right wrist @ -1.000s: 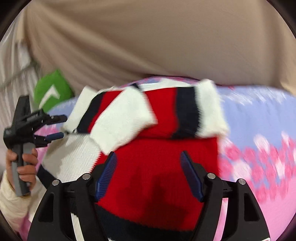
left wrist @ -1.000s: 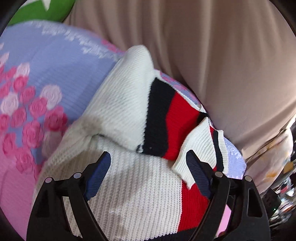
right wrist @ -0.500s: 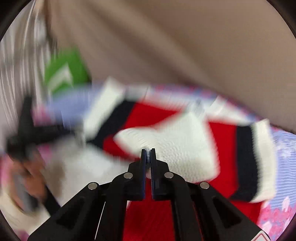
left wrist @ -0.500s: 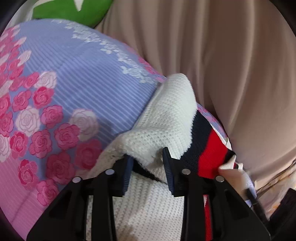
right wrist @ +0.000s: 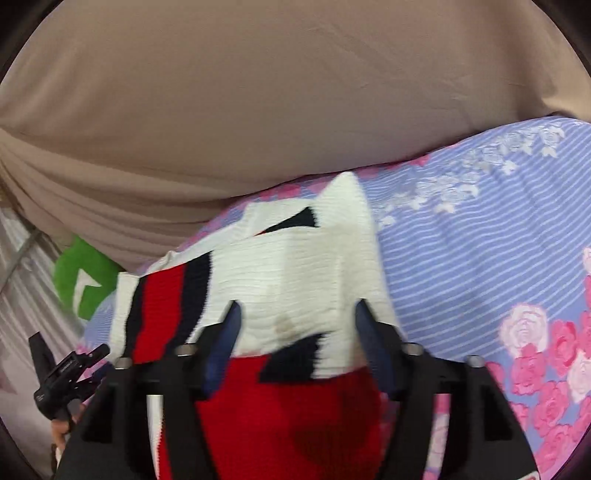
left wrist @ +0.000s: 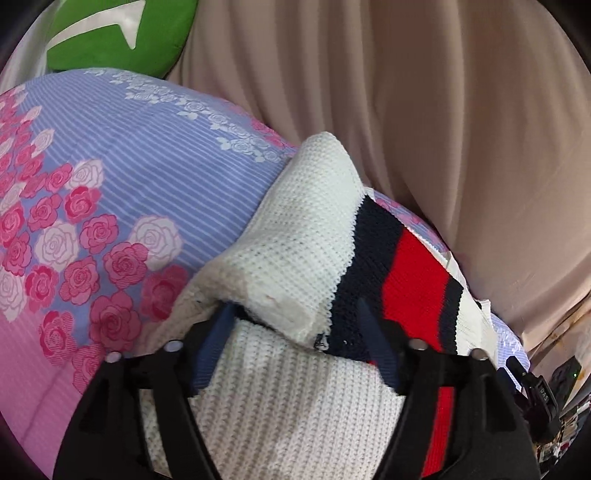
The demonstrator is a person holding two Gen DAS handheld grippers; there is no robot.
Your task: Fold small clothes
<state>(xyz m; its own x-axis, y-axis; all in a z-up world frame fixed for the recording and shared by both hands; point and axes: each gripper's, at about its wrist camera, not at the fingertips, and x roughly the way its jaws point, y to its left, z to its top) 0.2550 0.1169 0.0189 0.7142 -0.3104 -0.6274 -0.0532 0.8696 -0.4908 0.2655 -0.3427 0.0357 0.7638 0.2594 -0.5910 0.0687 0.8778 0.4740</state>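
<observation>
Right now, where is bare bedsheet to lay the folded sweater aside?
Free: floral bedsheet between the sweater and green cushion; also striped sheet beyond it in the right view. Crowded: the strip between sweater and beige curtain.

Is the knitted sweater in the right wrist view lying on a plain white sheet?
No, the sweater lies on a blue striped sheet printed with pink roses.
</observation>
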